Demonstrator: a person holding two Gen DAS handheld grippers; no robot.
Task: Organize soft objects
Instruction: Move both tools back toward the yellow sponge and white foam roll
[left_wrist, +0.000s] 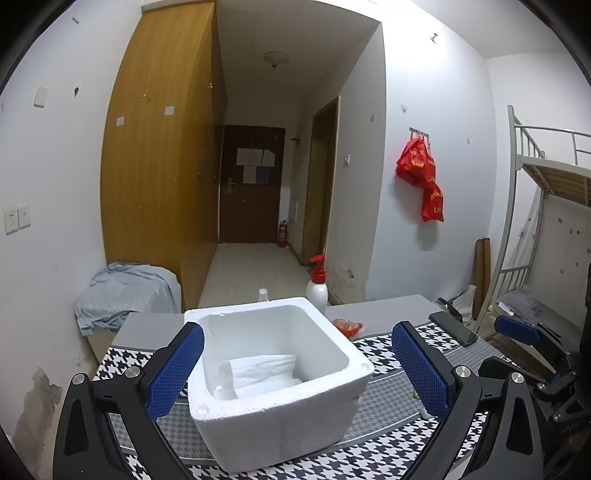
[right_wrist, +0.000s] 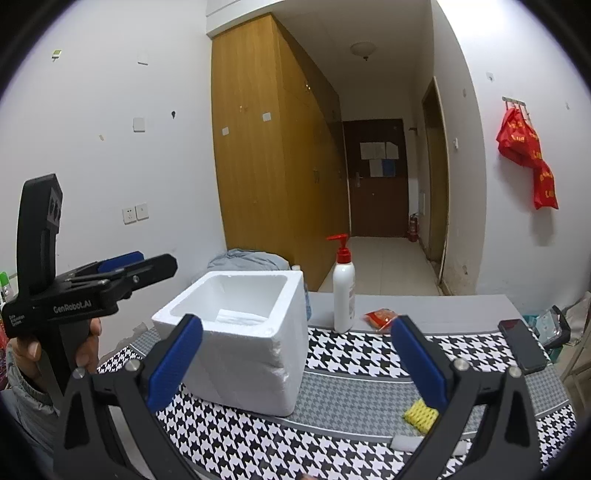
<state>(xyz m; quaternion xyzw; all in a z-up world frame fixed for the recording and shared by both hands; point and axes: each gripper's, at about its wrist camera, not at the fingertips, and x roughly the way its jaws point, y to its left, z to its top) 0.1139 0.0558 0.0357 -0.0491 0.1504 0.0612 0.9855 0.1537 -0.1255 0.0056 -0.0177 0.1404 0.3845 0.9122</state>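
- The left gripper (left_wrist: 297, 373) hovered over the near side of the foam box (left_wrist: 280, 417), its blue pads (left_wrist: 176, 373) spread wide to either side of the box and touching nothing.
- The right gripper (right_wrist: 295, 363) was likewise wide apart with nothing between its pads (right_wrist: 419, 363), to the right of the box (right_wrist: 255, 373).
- The box stood open-topped on the houndstooth mat (right_wrist: 354, 354); white folded soft material (left_wrist: 264, 373) lay on its floor, and a small white upright piece stood in its near-left corner, too unclear to name.
- A yellow mesh piece (right_wrist: 419, 415) lay on the mat near the right pad, partly hidden behind it, with a white foam strip (right_wrist: 406, 441) just in front of it.
- Behind the box stood a white pump bottle (right_wrist: 343, 291) with a red top; a red packet (right_wrist: 382, 319) lay beside it.
- A dark phone (right_wrist: 522, 345) lay at the mat's right edge.
- A hand (right_wrist: 79, 350) gripped the left gripper's handle, seen from the right wrist.
- A red bag (left_wrist: 421, 177) hung on the far wall.
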